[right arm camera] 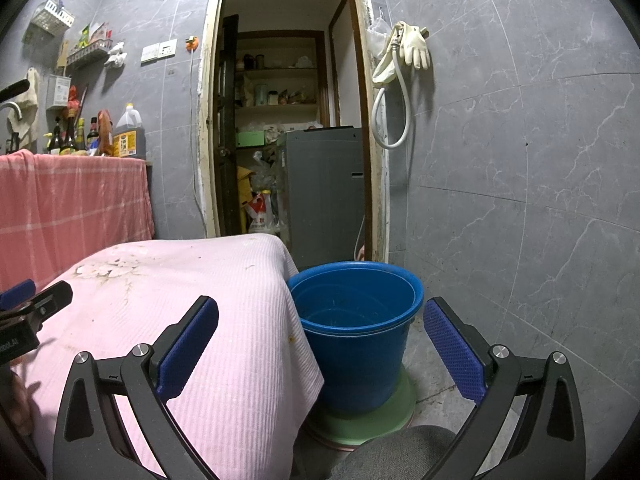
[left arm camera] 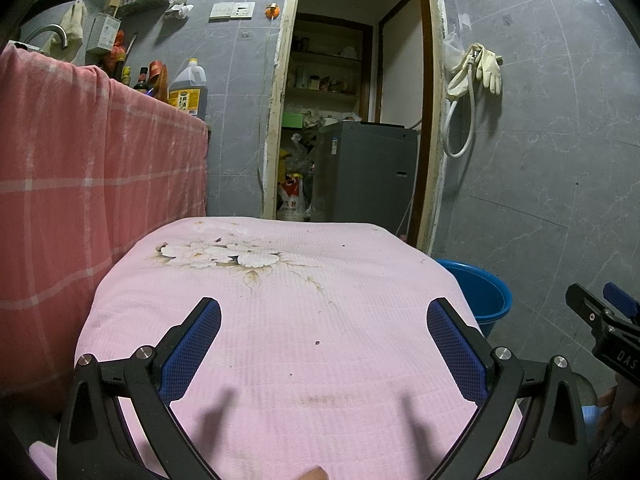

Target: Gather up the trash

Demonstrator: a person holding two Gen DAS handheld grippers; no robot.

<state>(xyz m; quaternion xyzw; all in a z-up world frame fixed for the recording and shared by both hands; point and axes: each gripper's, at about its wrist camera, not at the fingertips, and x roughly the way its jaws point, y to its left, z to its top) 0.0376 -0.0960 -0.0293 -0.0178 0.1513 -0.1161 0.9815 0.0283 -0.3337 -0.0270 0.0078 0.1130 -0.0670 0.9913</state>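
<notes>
Two grippers we hold spread and empty: the left gripper (left arm camera: 324, 320) over the pink floral cloth (left arm camera: 280, 320), the right gripper (right arm camera: 320, 320) before the blue bucket (right arm camera: 356, 320). Only tiny dark crumbs (left arm camera: 317, 343) dot the cloth; the bucket's bottom is hard to read.

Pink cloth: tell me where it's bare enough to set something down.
The pink cloth is bare between the flower print and the open left gripper, apart from tiny specks. The counter behind is crowded with bottles. The blue bucket borders its right edge.
</notes>
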